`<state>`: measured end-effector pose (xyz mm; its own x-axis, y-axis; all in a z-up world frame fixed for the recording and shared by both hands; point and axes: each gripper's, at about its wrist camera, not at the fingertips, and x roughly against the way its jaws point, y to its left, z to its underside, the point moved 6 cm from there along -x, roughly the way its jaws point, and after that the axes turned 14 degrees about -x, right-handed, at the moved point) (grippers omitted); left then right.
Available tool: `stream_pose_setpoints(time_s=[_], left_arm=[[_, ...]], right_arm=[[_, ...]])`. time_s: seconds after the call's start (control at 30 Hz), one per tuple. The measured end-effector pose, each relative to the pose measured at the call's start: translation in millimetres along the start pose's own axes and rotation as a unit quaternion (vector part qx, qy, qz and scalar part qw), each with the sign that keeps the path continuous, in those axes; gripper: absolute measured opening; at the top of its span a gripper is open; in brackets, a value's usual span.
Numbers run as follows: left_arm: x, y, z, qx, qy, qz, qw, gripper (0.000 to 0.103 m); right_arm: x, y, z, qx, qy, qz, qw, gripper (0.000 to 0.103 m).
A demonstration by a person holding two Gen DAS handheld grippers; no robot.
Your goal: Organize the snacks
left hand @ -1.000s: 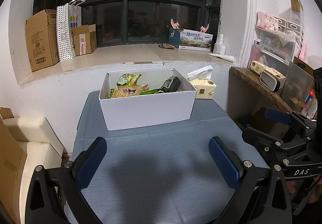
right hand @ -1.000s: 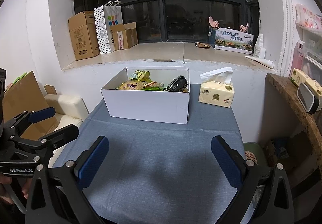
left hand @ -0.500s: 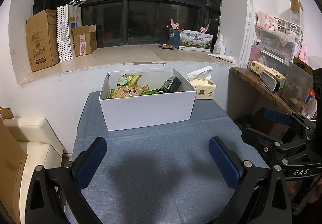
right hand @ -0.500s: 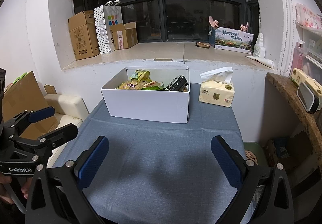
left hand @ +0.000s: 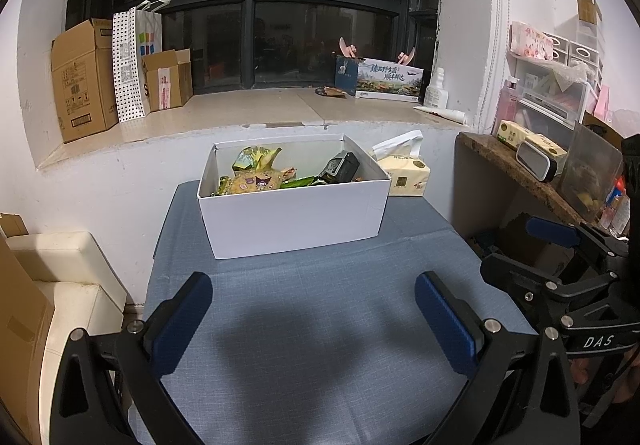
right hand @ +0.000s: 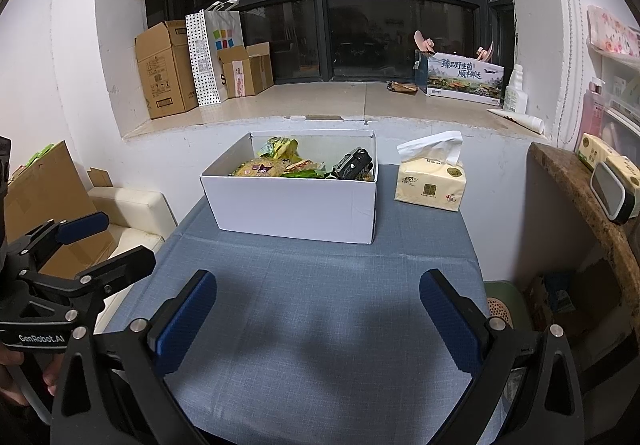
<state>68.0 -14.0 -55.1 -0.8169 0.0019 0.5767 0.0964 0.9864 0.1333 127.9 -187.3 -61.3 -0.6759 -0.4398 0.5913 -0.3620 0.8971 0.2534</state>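
Both the left gripper [left hand: 308, 315] and right gripper [right hand: 318, 315] are held spread and empty, short of the white box [right hand: 294, 203]; its long side is faced squarely, snacks [right hand: 276, 167] inside

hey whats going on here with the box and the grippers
A person holds a two-finger gripper in each hand over a blue-covered table. Both the left gripper and the right gripper are open and hold nothing, well short of the white box. The box sits at the far end of the table with snack packets inside. A tissue pack stands beside it. No snack has been picked up at this moment.
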Motion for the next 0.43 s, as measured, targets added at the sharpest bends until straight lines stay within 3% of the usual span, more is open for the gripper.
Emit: stream_pose_setpoints(time_s=[0.43], left_arm=[[-2.6, 2.8, 2.5, 0.006, -0.002, 0.009, 0.9999, 0.103]], right_arm=[[-1.1, -0.4, 1.1, 0.000, 0.001, 0.000, 1.000, 0.103]])
